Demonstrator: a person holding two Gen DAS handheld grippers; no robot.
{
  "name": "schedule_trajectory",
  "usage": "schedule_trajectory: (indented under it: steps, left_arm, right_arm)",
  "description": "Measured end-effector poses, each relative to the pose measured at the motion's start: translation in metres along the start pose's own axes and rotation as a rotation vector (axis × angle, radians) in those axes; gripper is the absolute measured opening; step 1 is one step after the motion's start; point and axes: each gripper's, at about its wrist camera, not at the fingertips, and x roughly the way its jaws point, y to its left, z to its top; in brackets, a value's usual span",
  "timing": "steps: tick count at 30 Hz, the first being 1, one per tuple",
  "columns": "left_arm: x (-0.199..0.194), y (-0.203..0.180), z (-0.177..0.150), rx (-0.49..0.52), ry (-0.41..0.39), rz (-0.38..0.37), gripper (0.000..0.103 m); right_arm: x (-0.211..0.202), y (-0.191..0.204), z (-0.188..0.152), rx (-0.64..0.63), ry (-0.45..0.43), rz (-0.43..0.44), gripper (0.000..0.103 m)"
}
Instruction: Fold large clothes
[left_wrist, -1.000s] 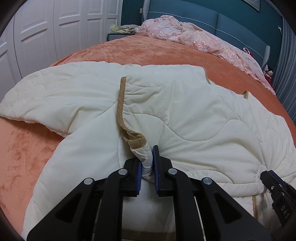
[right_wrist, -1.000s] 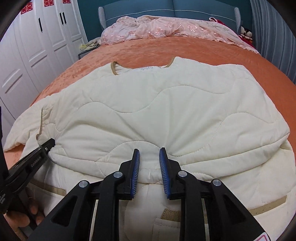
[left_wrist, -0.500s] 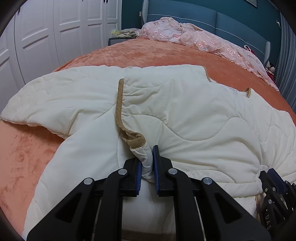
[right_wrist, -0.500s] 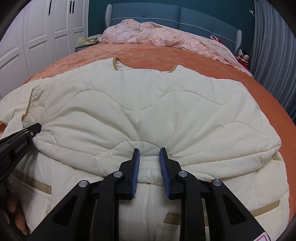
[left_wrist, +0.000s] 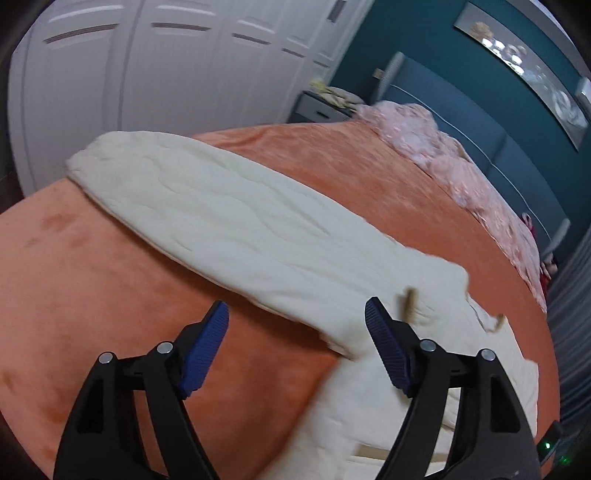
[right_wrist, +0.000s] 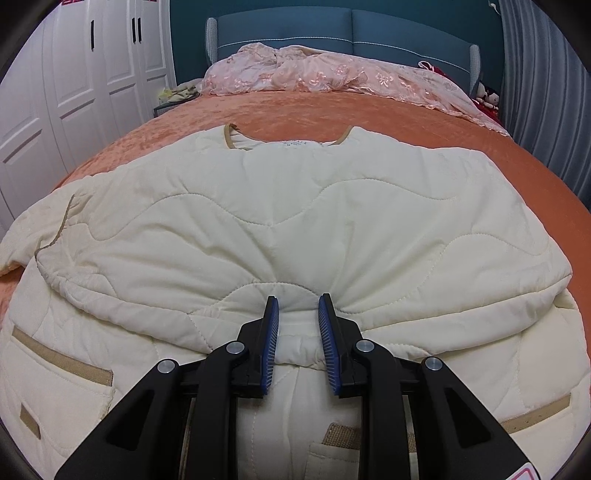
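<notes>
A cream quilted jacket (right_wrist: 295, 221) with tan trim lies spread on the orange bed, its lower part folded up over the body. My right gripper (right_wrist: 295, 317) is shut on the folded edge at the jacket's middle, with bunched cloth between the blue pads. My left gripper (left_wrist: 295, 314) is open and empty, above the orange cover beside the jacket's left sleeve (left_wrist: 221, 221), which stretches out to the left. The picture in the left wrist view is blurred.
The orange bedspread (right_wrist: 332, 110) covers the bed. A pink lace blanket (right_wrist: 332, 77) is heaped along the blue headboard (right_wrist: 351, 33). White wardrobe doors (right_wrist: 74, 92) stand on the left, with a nightstand (left_wrist: 321, 107) beside them. Grey curtains (right_wrist: 546, 92) hang on the right.
My left gripper has let go of the tan-trimmed jacket edge, opened wide and swung left toward the sleeve. My right gripper has kept its hold on the fold.
</notes>
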Motion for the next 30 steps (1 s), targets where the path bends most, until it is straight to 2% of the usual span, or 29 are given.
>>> schedule_trajectory:
  steps: [4,7,10,11,12,13,14,15,18,21,26,30]
  left_arm:
    - [0.019,0.087,0.049,-0.128,0.033,0.159,0.074]
    - [0.031,0.131,0.07,-0.208,0.035,0.239,0.074]
    - [0.047,0.153,0.075,-0.284,0.067,0.227,0.073]
    - [0.05,0.153,0.076,-0.293,0.055,0.23,0.073]
    - [0.05,0.148,0.077,-0.283,0.039,0.244,0.068]
    - [0.052,0.141,0.08,-0.259,0.035,0.235,0.058]
    - [0.057,0.132,0.083,-0.227,0.055,0.198,0.031]
    - [0.059,0.123,0.085,-0.21,0.074,0.192,0.016]
    - [0.049,0.089,0.098,-0.143,0.03,0.151,0.007]
    - [0.028,0.038,0.11,-0.032,-0.033,0.088,0.006]
    - [-0.016,-0.062,0.114,0.122,-0.095,-0.087,0.005]
    - [-0.053,-0.16,0.087,0.28,-0.102,-0.259,0.005]
  right_arm:
    - [0.0,-0.001,0.0,0.006,0.0,0.006,0.024]
    - [0.0,-0.002,0.0,0.004,-0.001,0.004,0.024]
    - [0.0,-0.002,0.0,0.002,-0.001,0.002,0.024]
    - [0.0,-0.002,0.0,0.001,-0.001,0.001,0.024]
    - [0.0,-0.002,0.0,0.001,-0.001,0.001,0.024]
    - [0.0,-0.002,0.001,0.002,-0.001,0.002,0.024]
    - [0.0,-0.002,0.0,0.003,-0.001,0.003,0.024]
    - [0.0,-0.002,0.0,0.002,-0.001,0.003,0.024]
    - [0.0,-0.002,0.0,0.003,-0.001,0.004,0.024]
    - [0.0,-0.002,0.0,0.007,-0.002,0.009,0.024]
    - [0.0,-0.003,0.001,0.023,-0.003,0.027,0.024]
    - [-0.013,-0.014,0.005,0.087,-0.025,0.09,0.027]
